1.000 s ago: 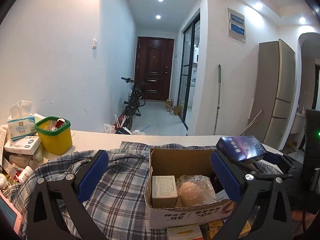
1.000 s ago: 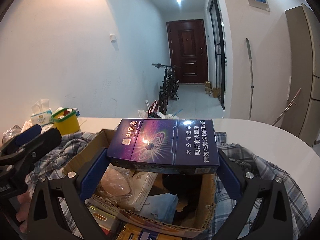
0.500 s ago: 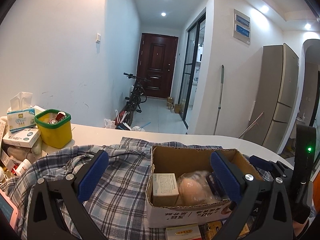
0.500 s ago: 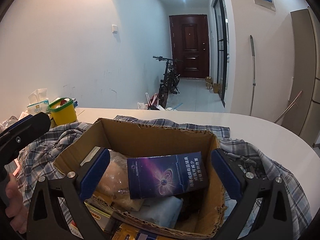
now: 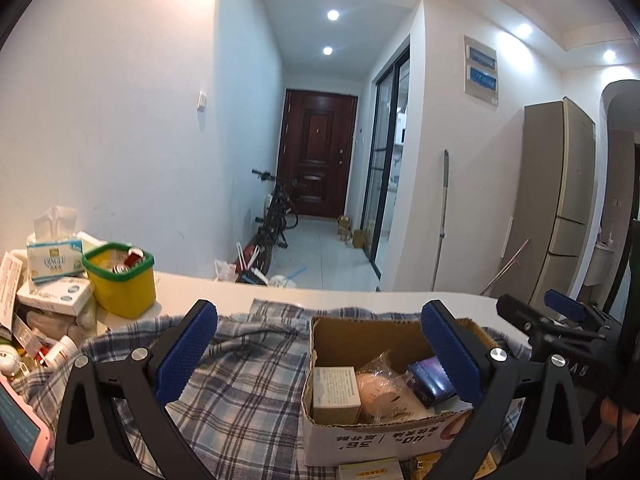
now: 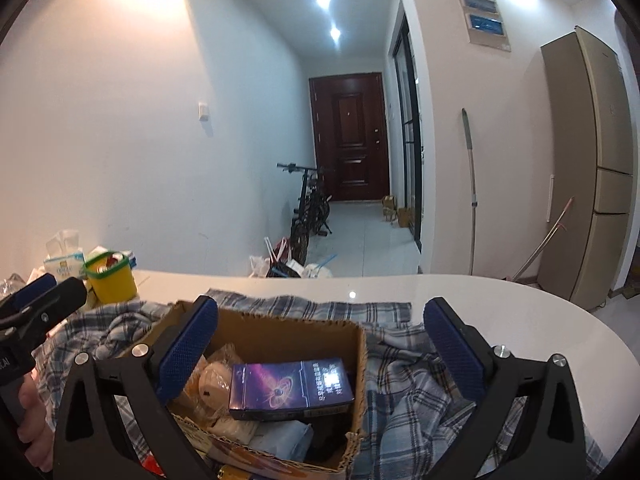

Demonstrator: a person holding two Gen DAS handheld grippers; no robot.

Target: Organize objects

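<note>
- Right gripper (image 6: 320, 344): fingers spread wide, nothing between them, held above the open cardboard box (image 6: 352, 364).
- Left gripper (image 5: 320, 348): fingers also spread, empty, over the plaid cloth (image 5: 248, 392) and the box's left side (image 5: 320, 432).
- Purple carton (image 6: 292, 384) lies flat inside the box, on top of the other contents, label up. Left view shows only one end of it (image 5: 430, 378), behind the right finger.
- Same box also holds a small white-green box (image 5: 334, 394) against the left wall and a bagged round item (image 5: 380, 394) beside it.
- Box sits on the plaid cloth, which is spread over the white bench (image 6: 500, 304).
- More small packs lie just in front of the box (image 5: 368, 472); labels too small to read.
- Left end of the bench: yellow bin with green rim (image 5: 120, 280), tissue box (image 5: 52, 254) next to it, other cartons piled below.
- Beyond the bench: hallway with a bicycle (image 6: 310, 212), dark door (image 6: 350, 136) at the far end, fridge (image 6: 592, 168) on the right.
</note>
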